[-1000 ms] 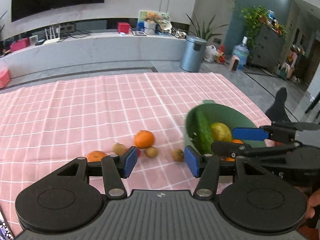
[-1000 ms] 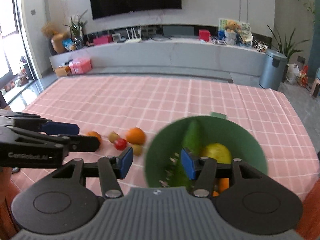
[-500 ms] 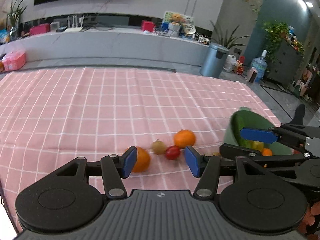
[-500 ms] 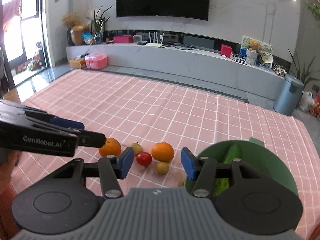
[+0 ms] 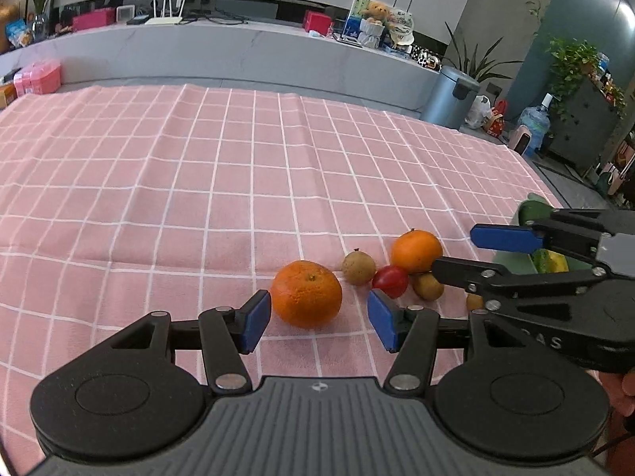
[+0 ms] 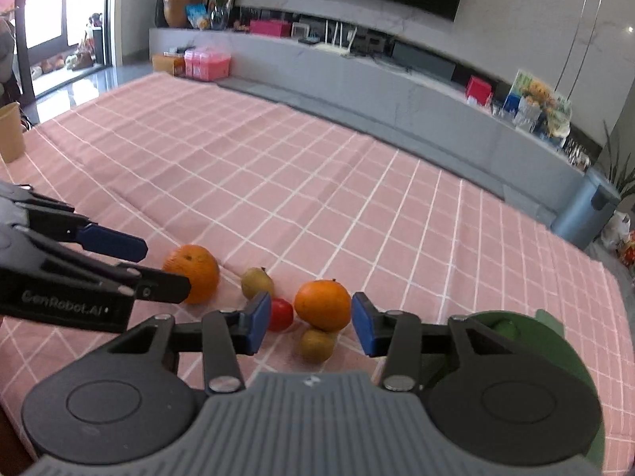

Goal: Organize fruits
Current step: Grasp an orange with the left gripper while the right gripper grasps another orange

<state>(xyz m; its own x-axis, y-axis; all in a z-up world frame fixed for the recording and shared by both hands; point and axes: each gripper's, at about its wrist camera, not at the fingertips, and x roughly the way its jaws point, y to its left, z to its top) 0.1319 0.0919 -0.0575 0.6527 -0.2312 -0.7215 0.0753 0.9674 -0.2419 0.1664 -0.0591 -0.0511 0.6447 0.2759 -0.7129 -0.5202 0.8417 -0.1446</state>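
Our left claw (image 5: pixel 319 319) stands apart around the near orange (image 5: pixel 306 293), not touching it. Our right claw (image 6: pixel 311 323), jaws just closing but still apart, frames the far orange (image 6: pixel 323 304); the green bowl (image 6: pixel 555 341) sits right on the table (image 5: pixel 158 182).

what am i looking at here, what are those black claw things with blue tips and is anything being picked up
There is no robot: a person holds a handheld two-finger gripper in each hand, each with a camera looking along its fingers.

One picture is from the left gripper, the other from the right gripper; each also catches the other tool at its edge.

On the pink checked tablecloth lie two oranges, a red cherry tomato and some small brownish fruits. A green bowl holding more produce stands on the right.

Nothing is held. The left fingers stand open around the nearer orange; the right fingers have just been closing towards the other orange but do not press it.
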